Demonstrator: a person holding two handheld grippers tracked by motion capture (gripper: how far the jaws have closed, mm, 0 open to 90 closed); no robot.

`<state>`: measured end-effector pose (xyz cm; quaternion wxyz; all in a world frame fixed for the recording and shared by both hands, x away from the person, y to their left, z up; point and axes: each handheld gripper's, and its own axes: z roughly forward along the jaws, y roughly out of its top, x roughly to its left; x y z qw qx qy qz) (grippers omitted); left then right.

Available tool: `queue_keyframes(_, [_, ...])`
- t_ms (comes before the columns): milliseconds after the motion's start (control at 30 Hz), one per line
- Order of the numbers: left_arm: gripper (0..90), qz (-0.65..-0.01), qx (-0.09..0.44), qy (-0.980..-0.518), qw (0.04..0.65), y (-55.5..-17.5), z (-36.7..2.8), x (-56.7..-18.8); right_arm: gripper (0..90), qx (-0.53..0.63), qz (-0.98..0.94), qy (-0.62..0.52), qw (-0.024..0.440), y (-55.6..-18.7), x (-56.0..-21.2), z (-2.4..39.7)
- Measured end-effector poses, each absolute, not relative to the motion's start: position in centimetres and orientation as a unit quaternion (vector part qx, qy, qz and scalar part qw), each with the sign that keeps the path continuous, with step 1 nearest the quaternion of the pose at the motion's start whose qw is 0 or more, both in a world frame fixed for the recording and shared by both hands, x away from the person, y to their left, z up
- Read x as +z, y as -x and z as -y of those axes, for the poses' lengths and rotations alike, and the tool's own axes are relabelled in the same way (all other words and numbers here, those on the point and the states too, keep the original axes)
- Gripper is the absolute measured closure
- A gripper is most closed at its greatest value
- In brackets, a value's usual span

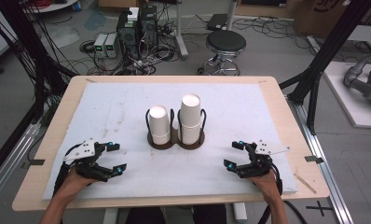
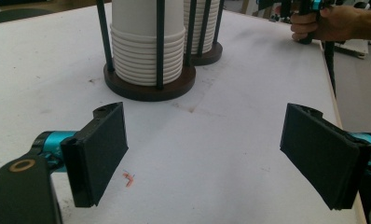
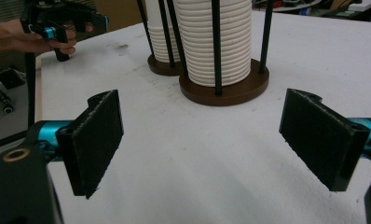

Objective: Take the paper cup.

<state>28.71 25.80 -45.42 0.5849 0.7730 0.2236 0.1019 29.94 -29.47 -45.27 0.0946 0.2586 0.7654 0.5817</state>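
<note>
Both my grippers rest near the bench's (image 1: 58,140) front edge, left gripper (image 1: 113,158) and right gripper (image 1: 235,155) gaping wide, empty. The cup stacks (image 1: 190,119) sit untouched in their holder (image 1: 174,141) mid-bench; everything's left to do.

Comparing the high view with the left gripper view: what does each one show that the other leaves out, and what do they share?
High view alone: the floor beyond the table with a black stool, the tops of both cup stacks, so the right stack stands taller than the left stack, and the left gripper whole, in the hand.

Left gripper view alone: the ribbed cup rims close up and a small orange scrap on the white mat between its open jaws.

Both: the two-ring holder, the mat, and the right gripper held off to the side.
</note>
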Motion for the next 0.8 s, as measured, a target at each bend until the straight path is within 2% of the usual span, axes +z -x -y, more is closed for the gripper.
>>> queue_keyframes(800, [14.5,-0.228,0.101,-0.771,0.586,-28.76,-25.82,-45.43,14.1,0.582,-0.762,-0.266,0.097,-29.87,-45.26,29.49])
